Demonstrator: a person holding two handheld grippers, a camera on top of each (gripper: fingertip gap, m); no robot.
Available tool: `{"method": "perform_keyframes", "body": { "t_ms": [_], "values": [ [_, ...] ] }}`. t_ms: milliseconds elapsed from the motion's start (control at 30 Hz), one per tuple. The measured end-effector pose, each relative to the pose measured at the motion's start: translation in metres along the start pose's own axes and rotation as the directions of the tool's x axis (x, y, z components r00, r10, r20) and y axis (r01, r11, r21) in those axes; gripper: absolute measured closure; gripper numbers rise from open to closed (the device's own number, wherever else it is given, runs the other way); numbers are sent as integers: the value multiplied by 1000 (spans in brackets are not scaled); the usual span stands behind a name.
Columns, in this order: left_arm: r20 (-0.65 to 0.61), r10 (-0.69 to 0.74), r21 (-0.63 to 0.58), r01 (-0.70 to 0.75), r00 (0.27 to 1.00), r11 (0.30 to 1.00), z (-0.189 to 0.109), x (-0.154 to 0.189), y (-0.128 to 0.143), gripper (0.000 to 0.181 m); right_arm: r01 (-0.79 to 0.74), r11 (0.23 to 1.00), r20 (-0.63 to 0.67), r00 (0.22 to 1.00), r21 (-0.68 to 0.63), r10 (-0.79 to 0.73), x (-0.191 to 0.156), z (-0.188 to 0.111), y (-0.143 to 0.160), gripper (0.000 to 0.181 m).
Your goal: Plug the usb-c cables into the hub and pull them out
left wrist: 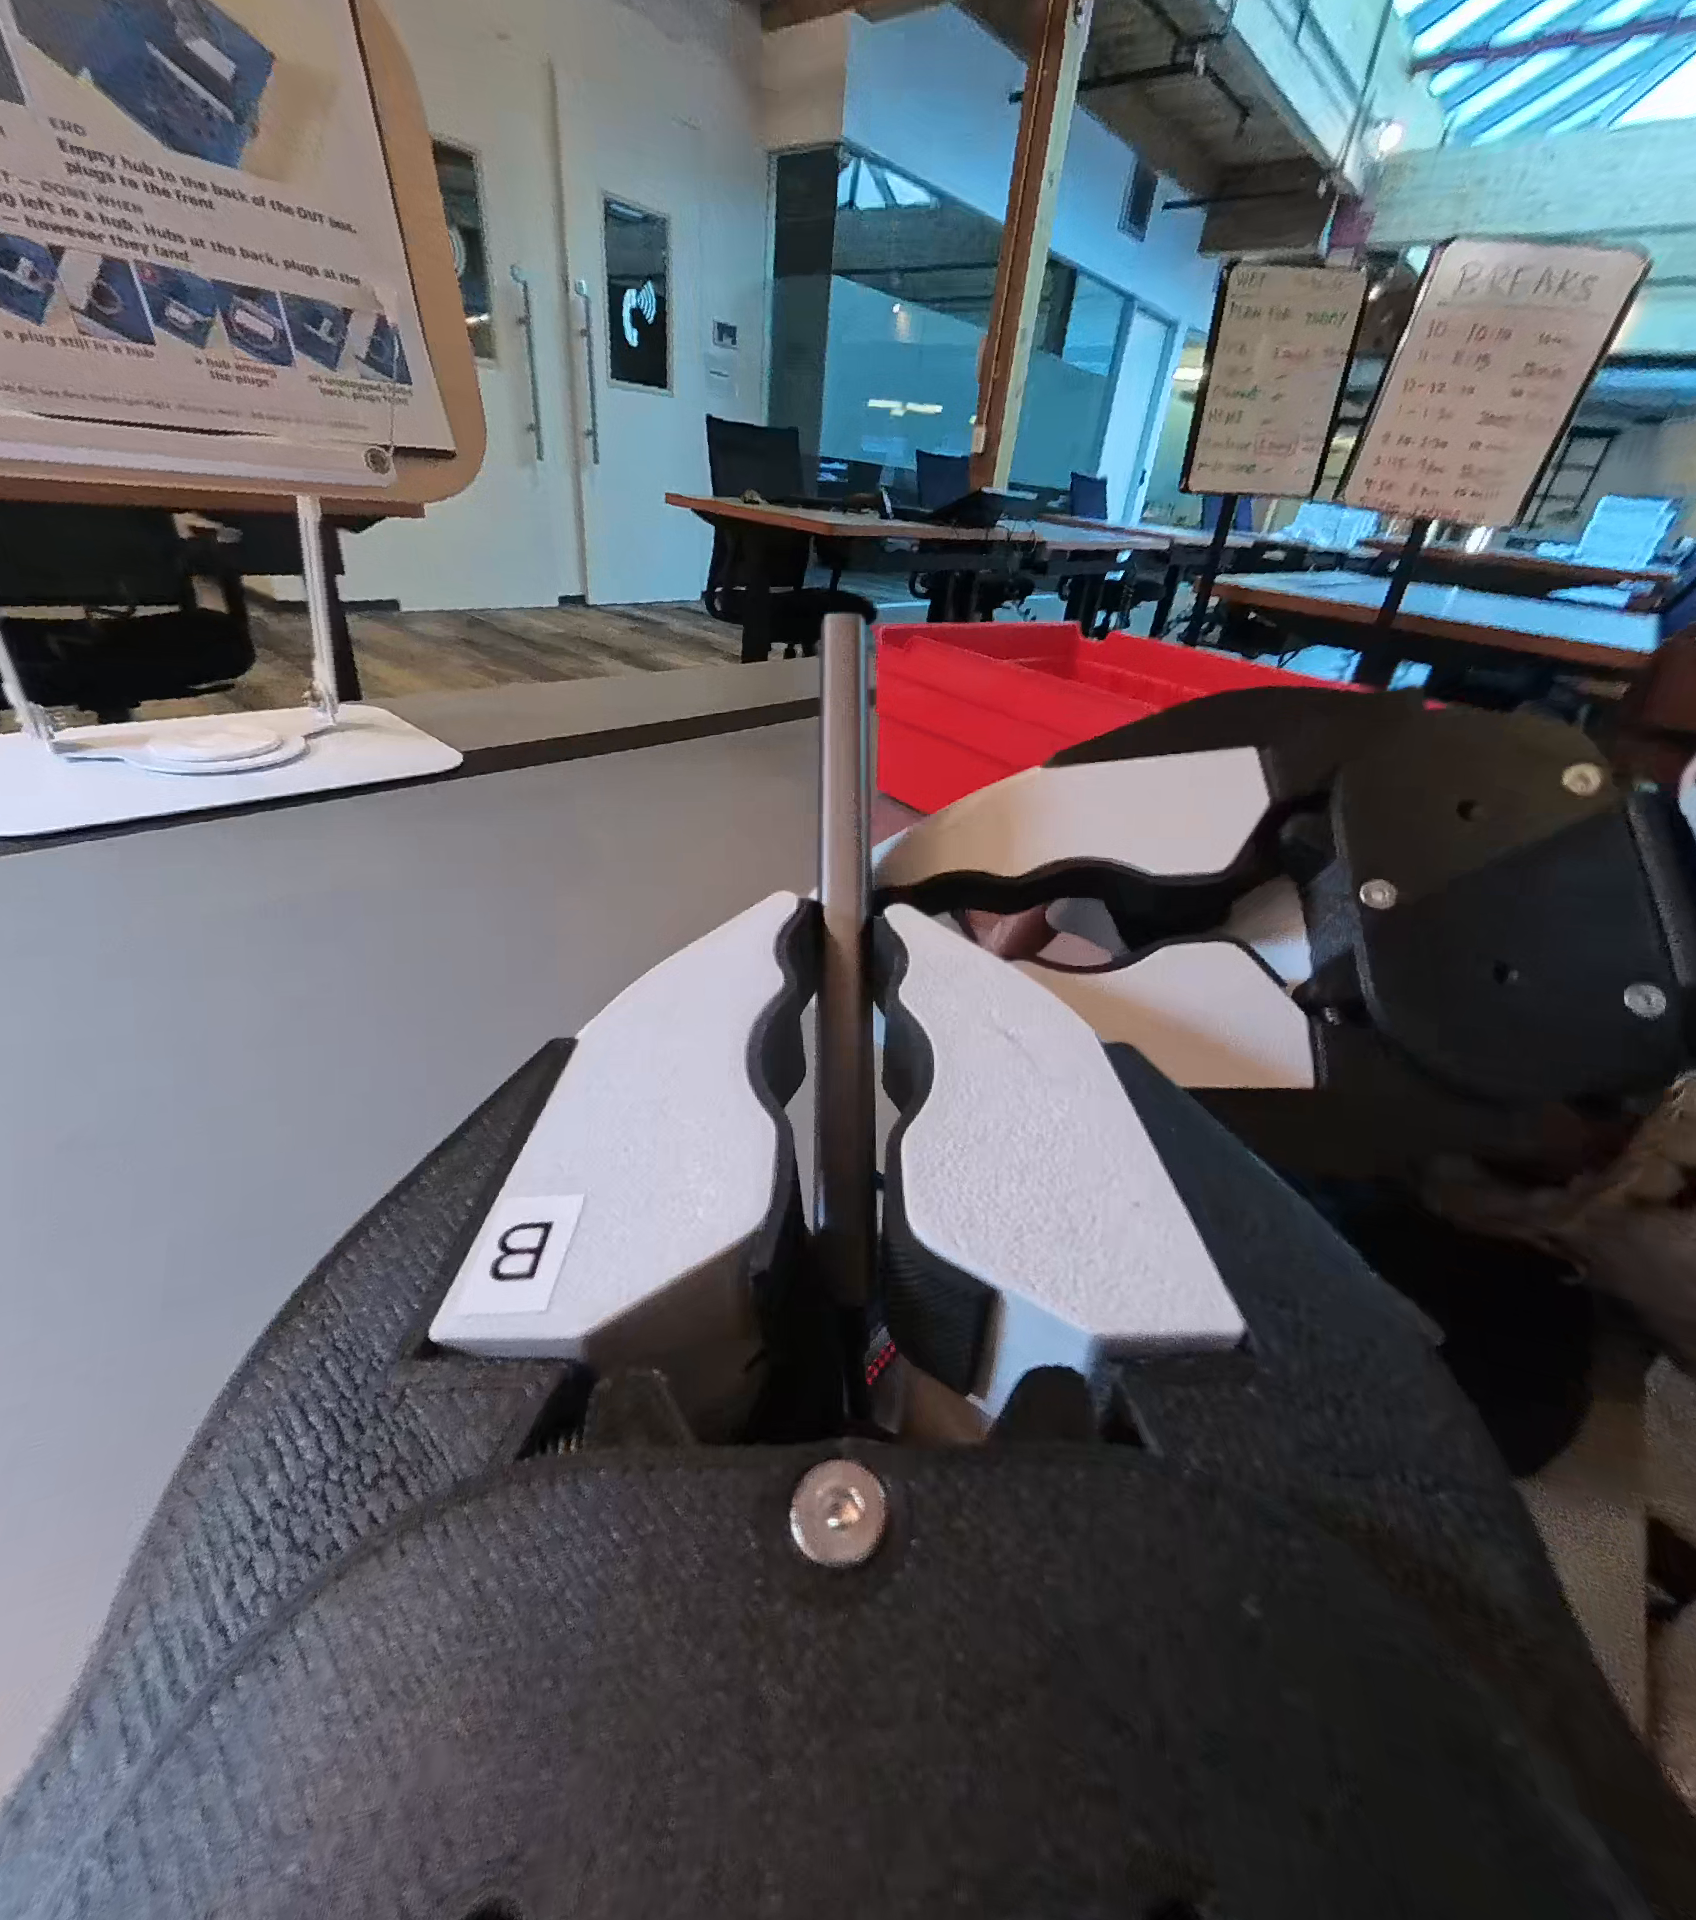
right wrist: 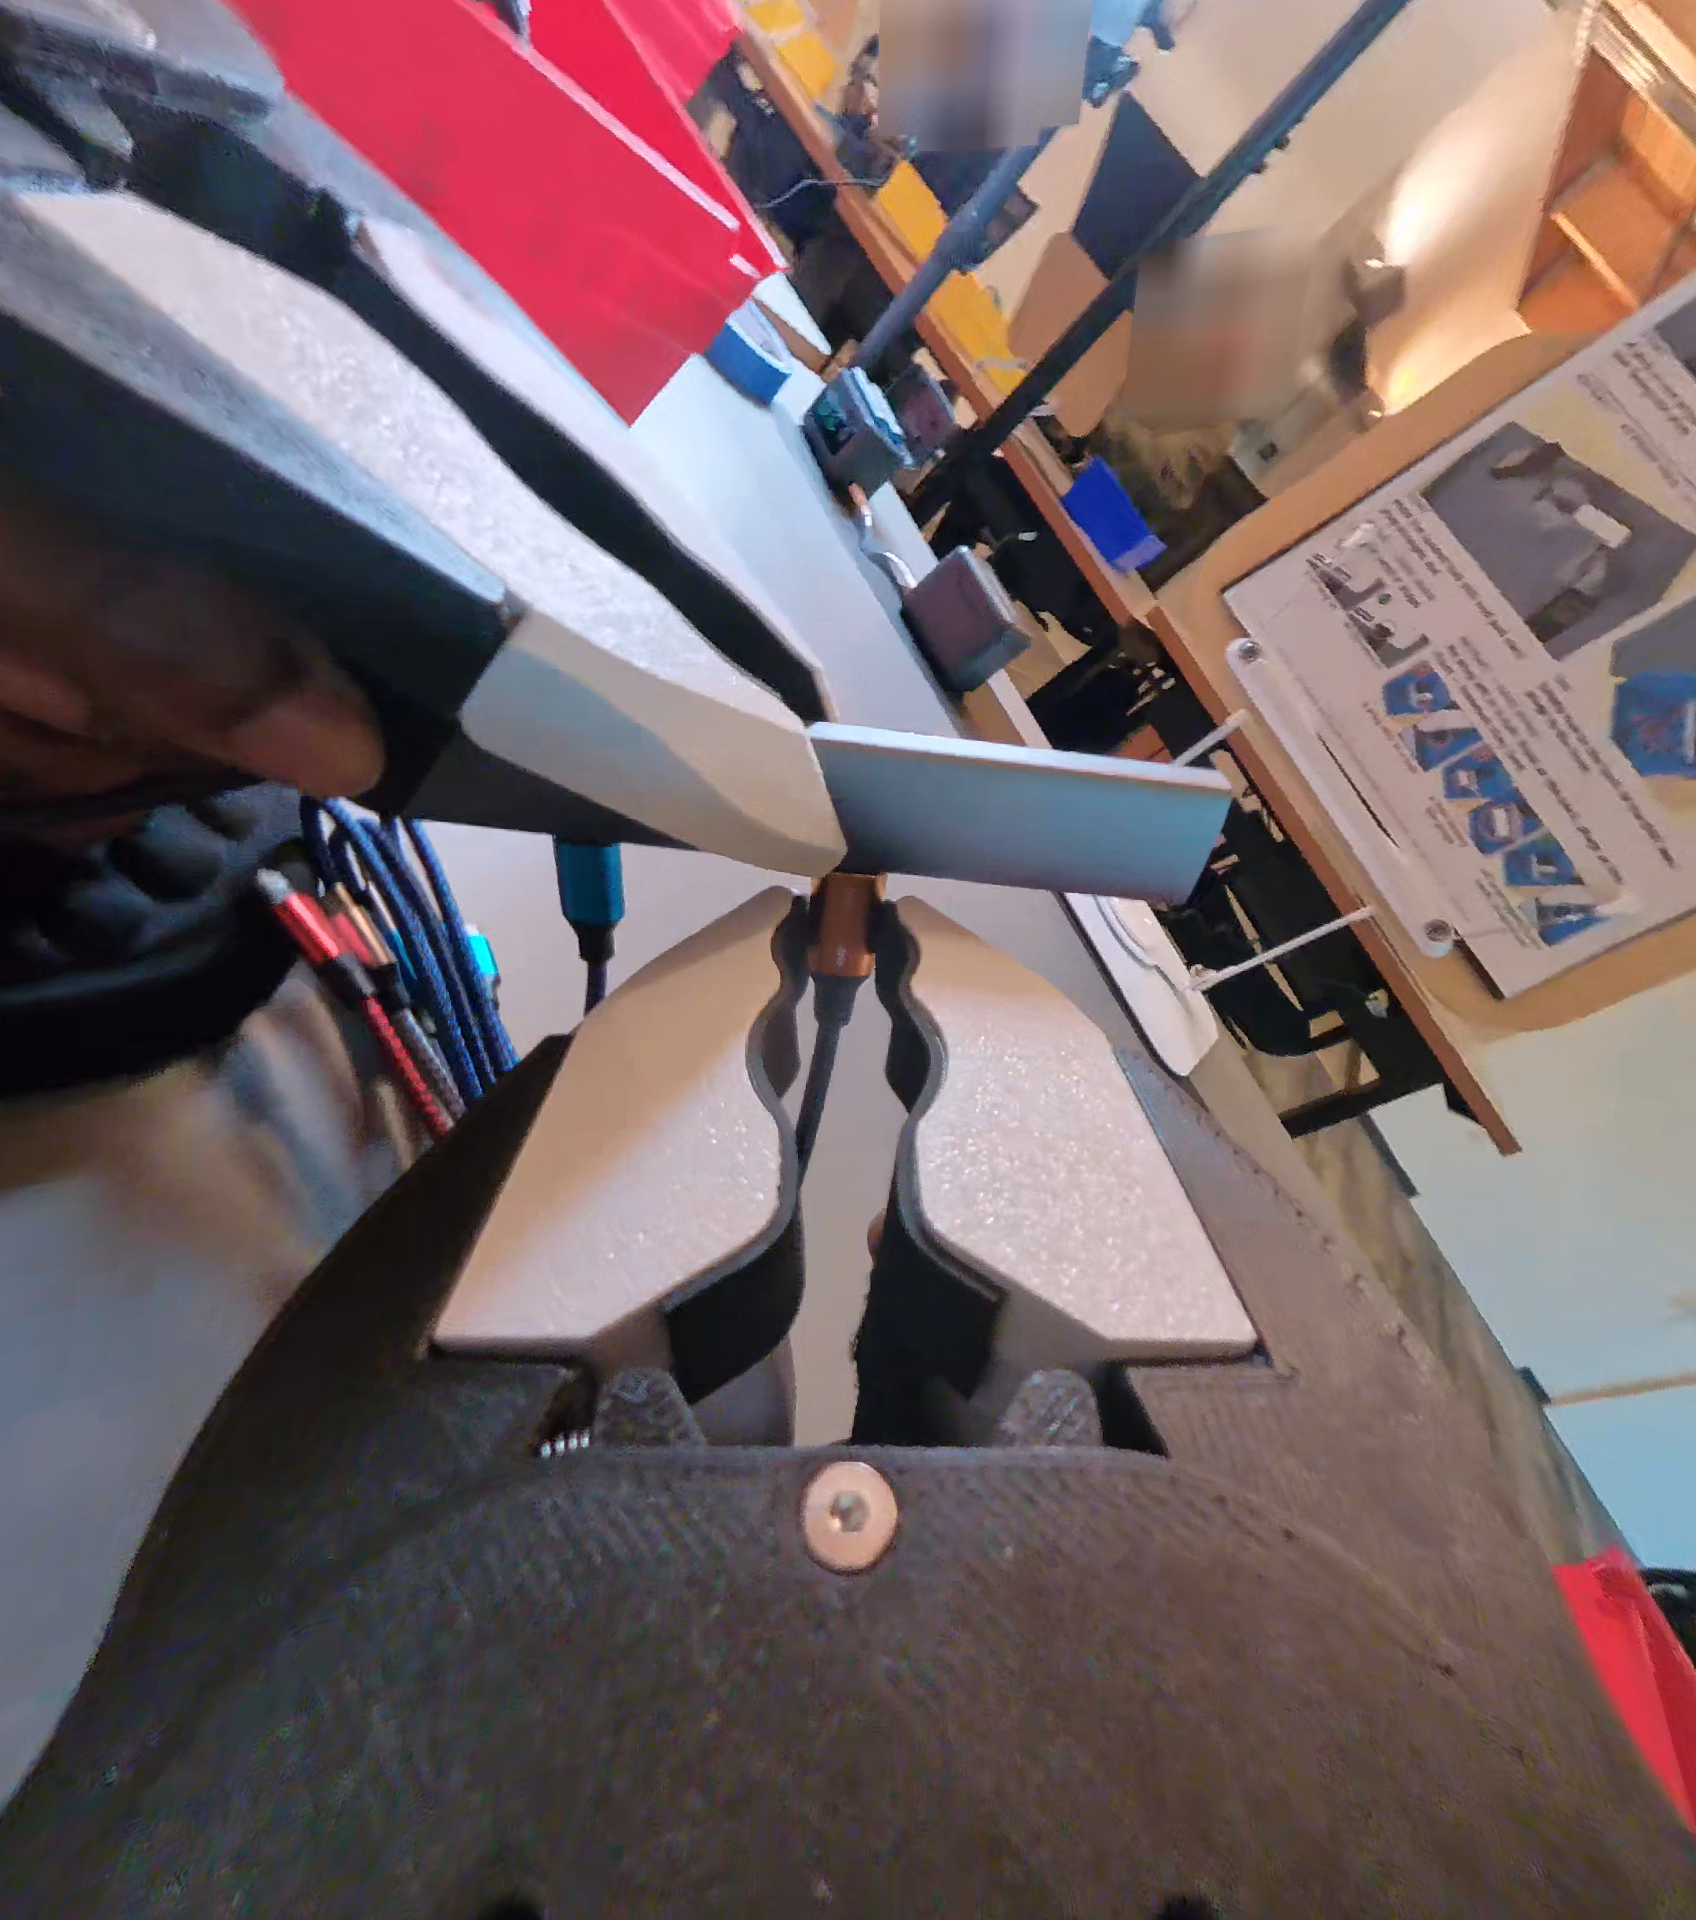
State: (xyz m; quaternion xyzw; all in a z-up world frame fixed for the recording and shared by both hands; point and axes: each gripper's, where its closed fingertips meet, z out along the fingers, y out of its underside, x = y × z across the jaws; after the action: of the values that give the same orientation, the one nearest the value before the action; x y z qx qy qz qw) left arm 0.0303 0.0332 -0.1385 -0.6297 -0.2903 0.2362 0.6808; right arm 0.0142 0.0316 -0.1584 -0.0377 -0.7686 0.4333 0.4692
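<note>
My left gripper (left wrist: 844, 925) is shut on the hub (left wrist: 844, 779), a thin grey slab seen edge-on and standing upright. In the right wrist view the hub (right wrist: 1020, 810) sticks out past a left-gripper finger (right wrist: 615, 727). My right gripper (right wrist: 844, 920) is shut on an orange usb-c plug (right wrist: 840, 951), whose tip meets the hub's long edge; how deep it sits is hidden. A blue plug (right wrist: 586, 883) is in the same edge further along. In the left wrist view the right gripper (left wrist: 937, 899) comes in from the right, against the hub.
A bundle of red and blue braided cables (right wrist: 408, 987) hangs by the left hand. A red bin (left wrist: 1010, 707) stands behind on the grey table (left wrist: 200, 1039). An instruction board on a white stand (left wrist: 148, 260) is at the far left. Small grey boxes (right wrist: 963, 623) sit near the table edge. My two grippers' fingertips are within a few centimetres of each other.
</note>
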Motion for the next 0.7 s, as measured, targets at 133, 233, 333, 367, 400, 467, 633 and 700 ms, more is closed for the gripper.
{"method": "perform_keyframes", "body": {
  "t_ms": [133,233,333,367,400,467,633,700],
  "values": [
    [-3,28,-40,-28,1000,999,3,3,5,173,108,994,11,994,-12,-108,0,-3,7,168],
    [13,57,-64,-56,998,996,6,3,9,173,75,997,17,997,-14,-74,-1,-2,11,168],
    [43,86,-63,-83,995,995,5,1,9,173,-129,991,31,991,-42,131,-4,4,10,168],
    [67,132,-56,-129,989,990,5,1,8,173,-253,966,34,966,-58,256,-5,4,9,168],
    [79,156,-45,-153,985,987,3,1,6,173,-363,929,29,930,-65,366,-6,3,6,168],
    [59,116,4,-116,992,993,-1,2,0,173,-481,876,41,875,-46,483,-6,1,0,167],
    [58,28,120,-34,998,992,-10,-5,-17,172,276,910,-110,940,-309,-322,21,5,65,169],
    [44,-91,153,83,995,985,-18,-15,-18,172,84,986,-119,988,-142,-101,28,-6,54,169]
  ]
}}
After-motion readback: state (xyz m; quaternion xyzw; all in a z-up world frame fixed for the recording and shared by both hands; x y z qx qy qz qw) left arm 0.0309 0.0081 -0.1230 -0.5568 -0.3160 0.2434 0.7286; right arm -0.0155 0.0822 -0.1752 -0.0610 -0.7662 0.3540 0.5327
